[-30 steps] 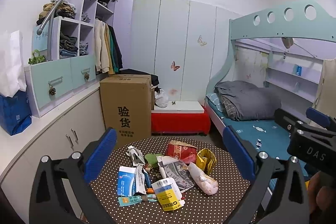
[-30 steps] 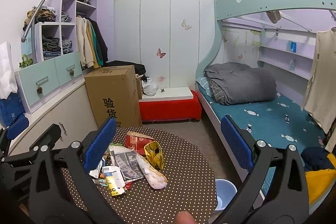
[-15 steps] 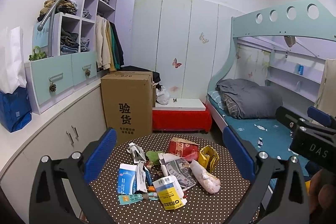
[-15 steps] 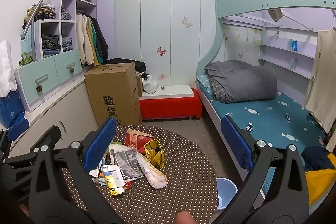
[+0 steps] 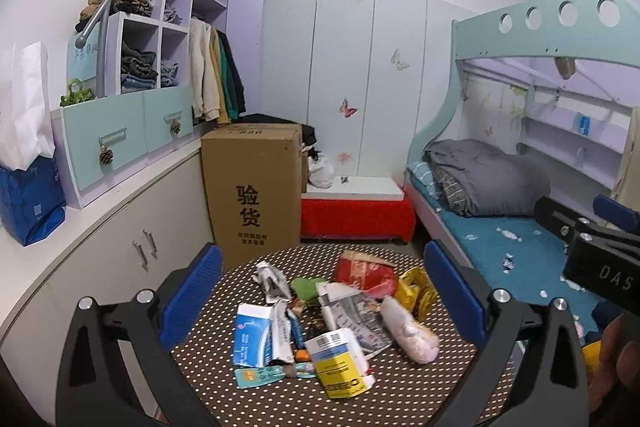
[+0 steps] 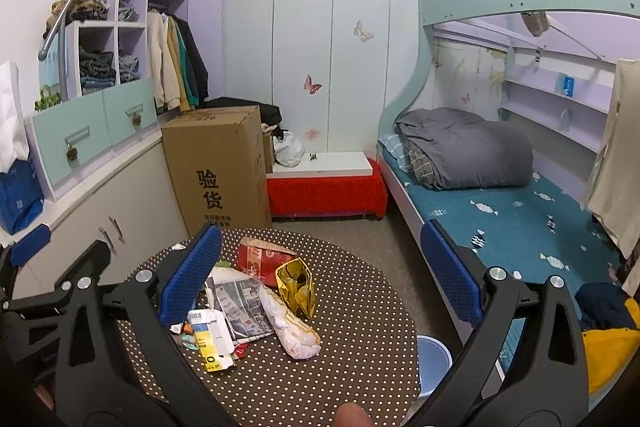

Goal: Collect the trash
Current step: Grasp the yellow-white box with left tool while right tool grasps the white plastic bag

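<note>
Trash lies piled on a round brown dotted table (image 5: 280, 399) (image 6: 360, 367): a red packet (image 5: 362, 269) (image 6: 256, 259), a yellow foil bag (image 5: 416, 291) (image 6: 296, 285), a pale plastic bag (image 5: 408, 331) (image 6: 290, 325), newspaper (image 5: 356, 315) (image 6: 238, 301), a yellow-white carton (image 5: 338, 363) (image 6: 210, 337), a blue-white packet (image 5: 254, 335) and a crumpled paper (image 5: 270, 277). My left gripper (image 5: 324, 303) hovers open above the pile, holding nothing. My right gripper (image 6: 320, 277) is open and empty too, over the table's right half. A blue bin (image 6: 434, 357) stands on the floor beside the table.
A tall cardboard box (image 5: 252, 187) (image 6: 218, 167) stands behind the table. A red bench (image 5: 356, 213) is at the back wall. The bunk bed (image 6: 500, 211) runs along the right, cabinets (image 5: 120, 239) along the left. A fingertip (image 6: 352, 417) shows at the bottom edge.
Both grippers have drifted slightly back and up, so the table and trash sit a little lower in view. Nothing was grasped or moved.
</note>
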A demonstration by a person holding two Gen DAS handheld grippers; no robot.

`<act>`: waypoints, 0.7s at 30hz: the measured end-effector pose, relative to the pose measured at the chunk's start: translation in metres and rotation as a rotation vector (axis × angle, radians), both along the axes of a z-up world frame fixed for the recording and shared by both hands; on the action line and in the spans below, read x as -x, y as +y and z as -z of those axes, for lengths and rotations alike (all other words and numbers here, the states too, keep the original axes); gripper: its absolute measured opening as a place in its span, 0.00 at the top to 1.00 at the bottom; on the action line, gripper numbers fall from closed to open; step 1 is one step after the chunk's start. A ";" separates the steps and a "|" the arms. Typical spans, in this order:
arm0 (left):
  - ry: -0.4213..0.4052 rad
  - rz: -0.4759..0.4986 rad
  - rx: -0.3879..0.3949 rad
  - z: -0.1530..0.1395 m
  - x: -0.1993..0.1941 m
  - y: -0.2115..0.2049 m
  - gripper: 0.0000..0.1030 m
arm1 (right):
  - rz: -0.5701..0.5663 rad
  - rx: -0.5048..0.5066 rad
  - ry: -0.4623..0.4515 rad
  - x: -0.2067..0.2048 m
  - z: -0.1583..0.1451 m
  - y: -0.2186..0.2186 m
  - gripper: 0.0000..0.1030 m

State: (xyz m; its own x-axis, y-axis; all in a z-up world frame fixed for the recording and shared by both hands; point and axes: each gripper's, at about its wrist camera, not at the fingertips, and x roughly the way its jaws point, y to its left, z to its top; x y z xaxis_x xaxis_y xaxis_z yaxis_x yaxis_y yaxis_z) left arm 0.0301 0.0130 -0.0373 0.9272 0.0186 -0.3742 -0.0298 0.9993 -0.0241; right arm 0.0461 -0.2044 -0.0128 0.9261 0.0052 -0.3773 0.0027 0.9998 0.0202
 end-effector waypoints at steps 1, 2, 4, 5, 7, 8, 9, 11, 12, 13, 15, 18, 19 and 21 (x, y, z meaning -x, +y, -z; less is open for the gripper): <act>0.010 -0.007 -0.005 0.004 -0.002 0.002 0.04 | 0.002 0.005 0.017 -0.005 0.006 -0.001 0.06; 0.024 -0.017 -0.009 0.009 -0.005 0.004 0.04 | 0.003 0.003 0.032 -0.009 0.010 -0.002 0.06; 0.066 -0.032 -0.013 0.024 -0.012 0.010 0.04 | 0.003 -0.014 0.082 -0.022 0.027 -0.008 0.06; 0.091 -0.041 -0.019 0.035 -0.016 0.013 0.04 | 0.005 -0.014 0.101 -0.026 0.033 -0.009 0.06; 0.139 -0.054 -0.033 0.053 -0.023 0.018 0.04 | 0.002 -0.013 0.149 -0.036 0.051 -0.013 0.06; 0.170 -0.054 -0.035 0.064 -0.027 0.019 0.04 | 0.006 -0.014 0.185 -0.042 0.064 -0.016 0.06; 0.189 -0.053 -0.035 0.071 -0.030 0.020 0.04 | 0.009 -0.020 0.215 -0.047 0.074 -0.019 0.06; 0.233 -0.048 -0.035 0.088 -0.037 0.021 0.04 | 0.011 -0.035 0.264 -0.054 0.094 -0.025 0.06; 0.263 -0.036 -0.038 0.099 -0.041 0.018 0.04 | 0.015 -0.041 0.289 -0.058 0.104 -0.028 0.06; 0.280 -0.029 -0.042 0.107 -0.045 0.016 0.04 | 0.016 -0.048 0.313 -0.061 0.112 -0.030 0.06; 0.314 -0.022 -0.065 0.123 -0.053 0.008 0.04 | 0.004 -0.076 0.369 -0.069 0.133 -0.035 0.06; 0.367 -0.017 -0.087 0.144 -0.066 -0.001 0.04 | -0.029 -0.083 0.435 -0.080 0.158 -0.033 0.06; 0.379 -0.010 -0.080 0.149 -0.069 -0.003 0.04 | -0.044 -0.087 0.453 -0.084 0.166 -0.032 0.06; 0.399 0.005 -0.070 0.160 -0.076 -0.007 0.04 | -0.073 -0.097 0.474 -0.092 0.177 -0.029 0.06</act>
State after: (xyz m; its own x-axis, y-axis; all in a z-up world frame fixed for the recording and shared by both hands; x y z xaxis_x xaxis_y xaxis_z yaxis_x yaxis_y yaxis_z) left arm 0.1057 0.0064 -0.1975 0.7096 0.0531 -0.7026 -0.0186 0.9982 0.0566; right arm 0.1385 -0.2337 -0.1896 0.6483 0.1199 -0.7518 -0.0364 0.9913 0.1267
